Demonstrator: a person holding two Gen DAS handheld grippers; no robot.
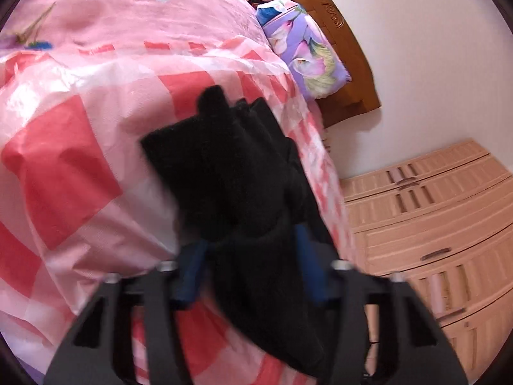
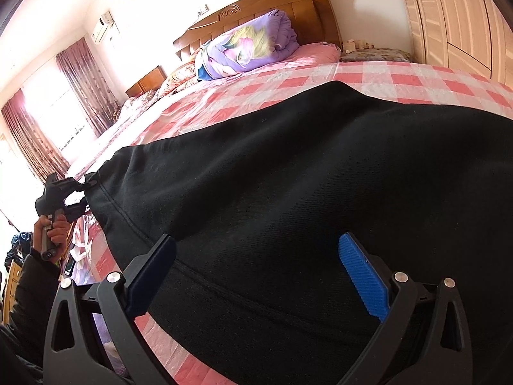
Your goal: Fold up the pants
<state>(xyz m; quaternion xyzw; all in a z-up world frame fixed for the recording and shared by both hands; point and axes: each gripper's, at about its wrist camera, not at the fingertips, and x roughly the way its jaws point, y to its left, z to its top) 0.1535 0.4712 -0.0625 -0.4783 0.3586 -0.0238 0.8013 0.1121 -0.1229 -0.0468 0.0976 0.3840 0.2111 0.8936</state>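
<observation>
The black pants [image 2: 304,192] lie spread on the pink checked bed cover [image 2: 320,77]. In the right wrist view my right gripper [image 2: 256,266] is open, its blue pads [image 2: 362,276] wide apart over the cloth near a seam. My left gripper [image 2: 78,192] shows at the far left, holding the pants' far edge. In the left wrist view the left gripper [image 1: 250,250] has its blue pads [image 1: 192,269] closed onto a thick bunch of the black pants [image 1: 231,166], which hangs lifted above the cover [image 1: 64,160].
A purple floral quilt [image 2: 247,45] is rolled up by the wooden headboard [image 2: 256,9]. A pink wardrobe [image 1: 433,224] stands beside the bed. Curtains [image 2: 83,86] and a window are at the left.
</observation>
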